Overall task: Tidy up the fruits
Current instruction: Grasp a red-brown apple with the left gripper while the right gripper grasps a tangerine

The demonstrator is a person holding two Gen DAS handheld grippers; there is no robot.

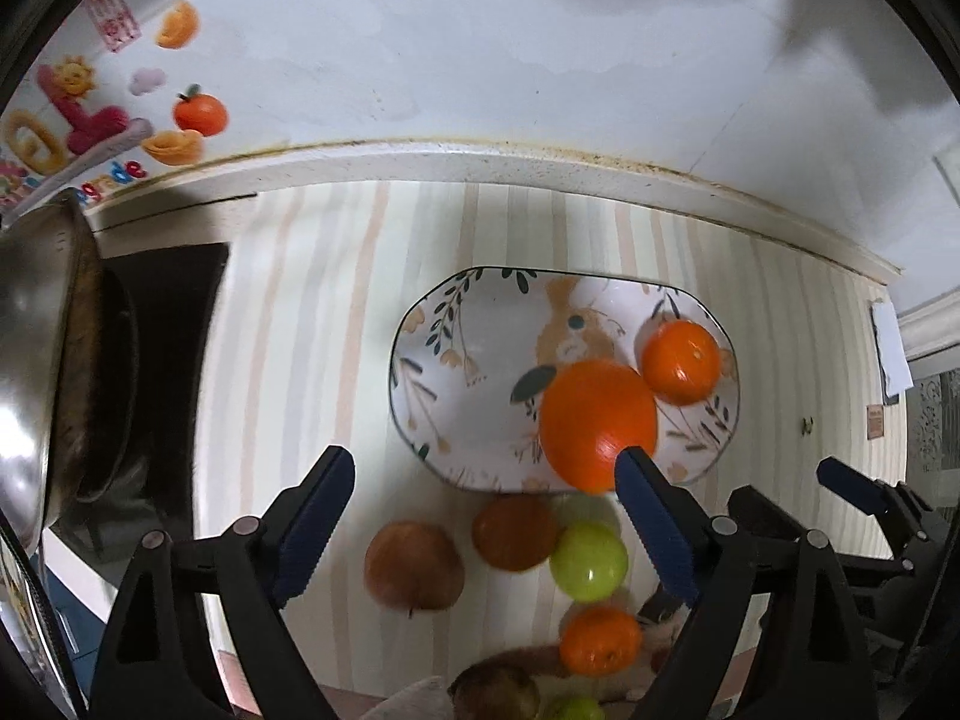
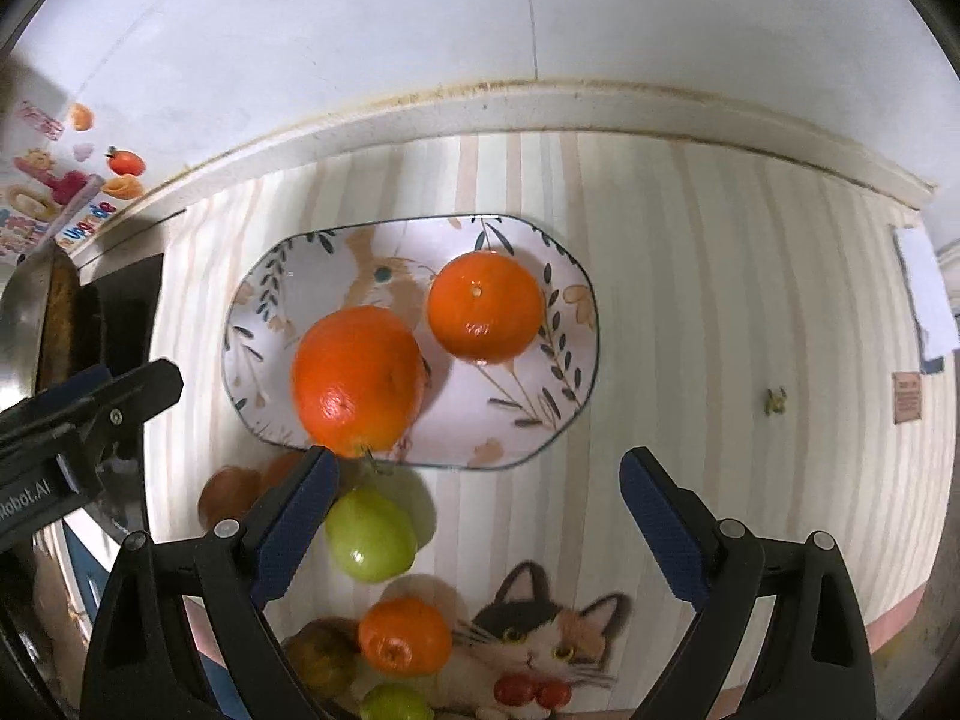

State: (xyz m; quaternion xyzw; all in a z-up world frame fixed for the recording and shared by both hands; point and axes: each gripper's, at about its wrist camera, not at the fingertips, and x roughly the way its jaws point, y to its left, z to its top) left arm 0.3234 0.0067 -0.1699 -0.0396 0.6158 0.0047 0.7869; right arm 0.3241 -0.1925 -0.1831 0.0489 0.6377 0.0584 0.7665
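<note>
Both grippers are hanging above the striped tabletop [image 2: 690,276], pointing steeply down. The left gripper [image 1: 483,516] and the right gripper [image 2: 474,516] are each standing with jaws wide apart and nothing between them.

The patterned plate [image 2: 540,420] is carrying two fruits: a large orange [image 2: 357,381] and a smaller orange [image 2: 485,306], sitting close together, evidently sorted by kind.

Loose fruit is lying just in front of the plate: a green fruit [image 2: 371,537], a small orange [image 2: 405,636] and brownish fruits [image 1: 414,564]. Sorting appears partly done.
</note>
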